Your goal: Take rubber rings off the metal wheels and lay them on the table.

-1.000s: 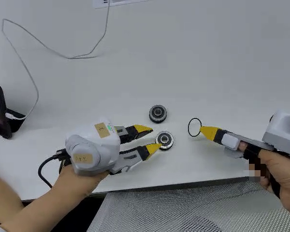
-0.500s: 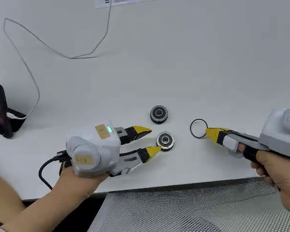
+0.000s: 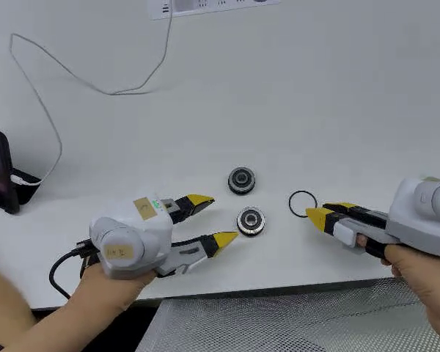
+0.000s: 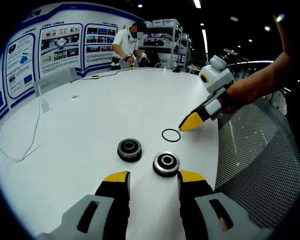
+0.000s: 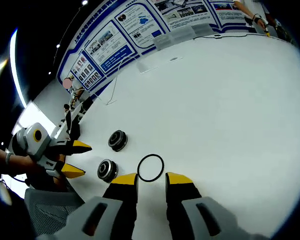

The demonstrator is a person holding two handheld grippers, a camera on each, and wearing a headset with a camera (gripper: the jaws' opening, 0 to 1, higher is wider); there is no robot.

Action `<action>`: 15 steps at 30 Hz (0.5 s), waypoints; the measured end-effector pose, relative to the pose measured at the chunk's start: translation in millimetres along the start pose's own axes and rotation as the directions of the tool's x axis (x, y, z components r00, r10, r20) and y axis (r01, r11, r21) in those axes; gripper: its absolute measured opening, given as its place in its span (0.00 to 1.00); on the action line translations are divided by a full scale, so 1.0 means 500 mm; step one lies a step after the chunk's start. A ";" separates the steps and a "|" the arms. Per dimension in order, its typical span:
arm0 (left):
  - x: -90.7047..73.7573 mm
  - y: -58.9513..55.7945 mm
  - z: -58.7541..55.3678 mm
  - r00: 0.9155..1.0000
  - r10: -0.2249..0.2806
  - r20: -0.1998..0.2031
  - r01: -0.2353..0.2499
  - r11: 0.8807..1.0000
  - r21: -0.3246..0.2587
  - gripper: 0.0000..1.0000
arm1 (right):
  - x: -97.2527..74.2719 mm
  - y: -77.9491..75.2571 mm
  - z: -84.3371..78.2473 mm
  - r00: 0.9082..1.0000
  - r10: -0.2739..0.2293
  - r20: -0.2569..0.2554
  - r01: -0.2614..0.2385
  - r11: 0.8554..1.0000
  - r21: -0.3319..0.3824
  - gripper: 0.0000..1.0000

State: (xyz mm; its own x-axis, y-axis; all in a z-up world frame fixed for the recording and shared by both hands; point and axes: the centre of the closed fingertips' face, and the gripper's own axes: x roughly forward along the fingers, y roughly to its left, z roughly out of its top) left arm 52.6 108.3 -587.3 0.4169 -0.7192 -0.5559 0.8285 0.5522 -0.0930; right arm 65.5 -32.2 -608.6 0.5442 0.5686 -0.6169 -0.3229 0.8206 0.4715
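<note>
Left: yellow-tipped left gripper [image 3: 213, 218], jaws wide apart and empty, just beside the nearer round black-and-silver metal wheel [image 3: 251, 221]; second metal wheel [image 3: 241, 180] slightly behind, both flat on the white table [image 3: 352, 110]. Right of the wheels: thin black rubber ring [image 3: 302, 203] flat on the table, off both wheels. Far right: right gripper [image 3: 323, 213], jaws slightly apart, empty, tips just beside the ring.

**One ring off, two wheels lying flat**

A thin black rubber ring [image 3: 302, 204] lies loose and flat on the white tabletop [image 3: 337, 117], near its front edge. Just to the left of it a small metal wheel [image 3: 251, 221] rests on its side, its rim bare and silver. A second wheel [image 3: 241, 180] lies flat a little further back from that edge, its rim dark. None of the three touch.
</note>
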 end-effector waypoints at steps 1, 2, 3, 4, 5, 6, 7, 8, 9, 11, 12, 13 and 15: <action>-0.002 0.002 -0.002 1.000 0.005 -0.001 -0.005 1.000 -0.005 0.40 | -0.001 0.001 -0.001 1.000 0.000 -0.003 -0.001 1.000 -0.007 0.23; -0.004 0.003 -0.005 1.000 0.009 -0.006 -0.009 1.000 -0.008 0.41 | -0.003 0.002 -0.002 1.000 -0.001 -0.004 0.001 1.000 -0.011 0.24; -0.007 0.004 -0.006 1.000 0.013 -0.005 -0.013 1.000 -0.007 0.41 | -0.004 0.003 -0.002 1.000 0.002 -0.003 -0.002 1.000 -0.017 0.25; -0.009 0.005 -0.007 1.000 0.017 -0.004 -0.017 1.000 -0.009 0.42 | -0.004 0.007 -0.002 1.000 0.008 -0.003 -0.008 1.000 -0.024 0.25; -0.011 0.007 -0.010 1.000 0.021 -0.007 -0.021 1.000 -0.015 0.43 | -0.003 0.012 -0.003 1.000 0.017 -0.002 -0.017 0.999 -0.036 0.26; -0.012 0.007 -0.012 1.000 0.023 -0.010 -0.024 1.000 -0.014 0.43 | -0.004 0.017 -0.002 1.000 0.023 -0.002 -0.024 0.999 -0.046 0.27; -0.014 0.008 -0.013 1.000 0.025 -0.008 -0.025 1.000 -0.014 0.43 | -0.004 0.033 0.001 0.999 0.048 0.008 -0.048 0.997 -0.067 0.28; -0.015 0.007 -0.014 1.000 0.025 -0.007 -0.025 1.000 -0.017 0.44 | -0.003 0.042 0.002 0.998 0.063 0.010 -0.062 0.995 -0.079 0.29; -0.015 0.007 -0.014 1.000 0.024 -0.008 -0.025 1.000 -0.017 0.44 | -0.002 0.051 0.000 0.997 0.072 0.005 -0.071 0.994 -0.088 0.31; -0.015 0.005 -0.014 1.000 0.020 -0.009 -0.020 1.000 -0.014 0.42 | 0.004 0.063 -0.007 0.996 0.094 -0.011 -0.094 0.988 -0.126 0.31; -0.014 0.002 -0.010 1.000 0.016 -0.003 -0.016 1.000 -0.015 0.41 | 0.008 0.068 -0.013 0.995 0.098 -0.025 -0.100 0.984 -0.148 0.31; -0.013 0.001 -0.009 1.000 0.016 -0.002 -0.016 1.000 -0.013 0.40 | 0.010 0.072 -0.016 0.994 0.101 -0.035 -0.105 0.982 -0.154 0.31; -0.010 -0.003 -0.003 1.000 0.011 0.001 -0.011 1.000 -0.009 0.39 | 0.014 0.081 -0.017 0.994 0.106 -0.032 -0.110 0.980 -0.164 0.30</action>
State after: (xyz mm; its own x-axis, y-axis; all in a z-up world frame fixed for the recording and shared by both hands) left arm 48.9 111.7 -585.7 0.4265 -0.7135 -0.5559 0.8205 0.5638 -0.0942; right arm 49.5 5.3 -599.2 0.4818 0.6542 -0.5829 -0.5038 0.7511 0.4266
